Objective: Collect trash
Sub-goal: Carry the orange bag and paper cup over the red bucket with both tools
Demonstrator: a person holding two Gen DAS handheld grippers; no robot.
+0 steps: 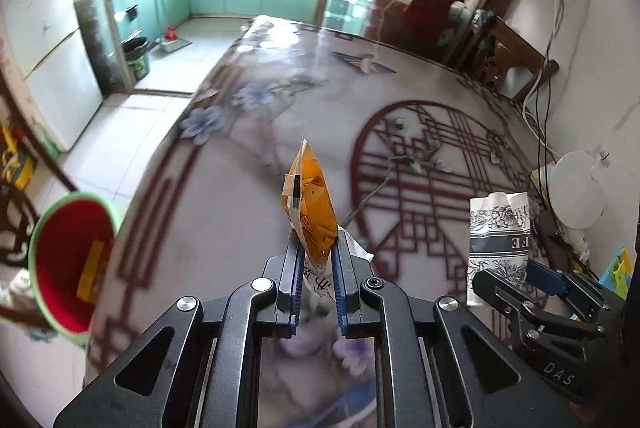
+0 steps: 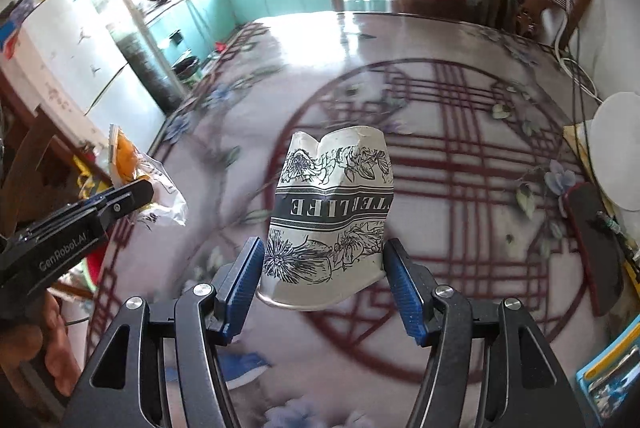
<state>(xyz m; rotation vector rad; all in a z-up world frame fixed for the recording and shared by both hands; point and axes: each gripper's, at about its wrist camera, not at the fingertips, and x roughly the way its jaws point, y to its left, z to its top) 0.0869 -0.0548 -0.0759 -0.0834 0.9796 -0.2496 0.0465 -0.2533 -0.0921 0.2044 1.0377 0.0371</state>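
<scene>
My left gripper (image 1: 316, 248) is shut on an orange snack wrapper (image 1: 310, 204) with a clear white wrapper behind it, held above the table. In the right wrist view the left gripper (image 2: 136, 194) and its orange wrapper (image 2: 126, 154) show at the left. My right gripper (image 2: 324, 260) is shut on a crushed white paper cup (image 2: 332, 208) with black flower print, held upside down above the table. In the left wrist view that cup (image 1: 498, 244) and the right gripper (image 1: 532, 280) show at the right. A red bin with a green rim (image 1: 70, 264) stands beside the table's left edge.
The glossy patterned table (image 1: 280, 100) fills both views. A white round disc (image 2: 618, 148), cables and a dark phone (image 2: 592, 248) lie at the right edge. A fridge (image 1: 48, 68) and kitchen lie left and behind; a wooden chair (image 1: 516, 64) stands at the far right.
</scene>
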